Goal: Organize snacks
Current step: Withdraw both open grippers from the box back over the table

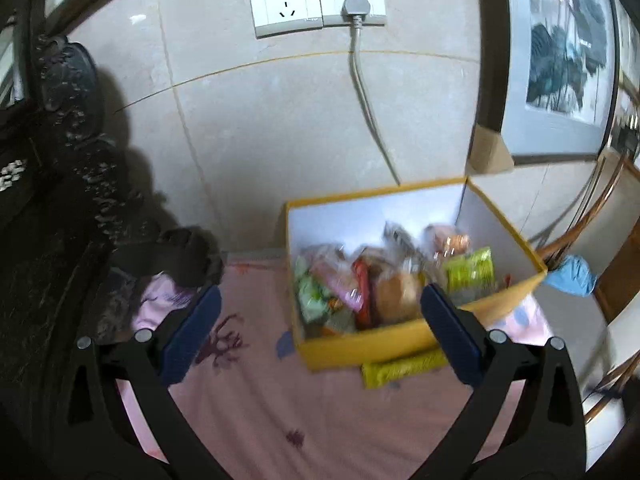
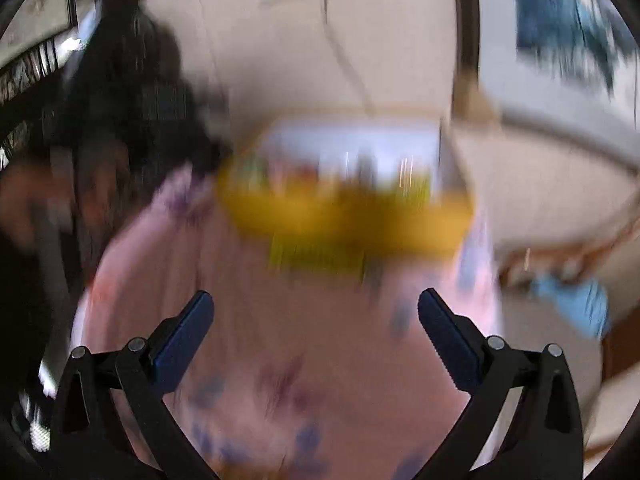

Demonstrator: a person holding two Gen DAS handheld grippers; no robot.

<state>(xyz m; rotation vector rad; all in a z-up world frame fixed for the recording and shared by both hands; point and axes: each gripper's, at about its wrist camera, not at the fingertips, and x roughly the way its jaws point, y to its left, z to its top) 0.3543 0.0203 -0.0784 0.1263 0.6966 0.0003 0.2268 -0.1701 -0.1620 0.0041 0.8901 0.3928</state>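
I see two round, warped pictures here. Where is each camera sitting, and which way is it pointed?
Left wrist view: sits on the left tongs, looking forward and down at a yellow box of snacks on a pink cloth by the wall; only its open blue-padded fingers show.
Right wrist view: sits on the right tongs, aimed at the same spot, badly blurred; its open fingers show.
Both share the box, a yellow-green packet in front of it, the cloth and the wall sockets.

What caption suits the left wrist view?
Open tongs face a yellow box of snacks; one green packet lies outside.
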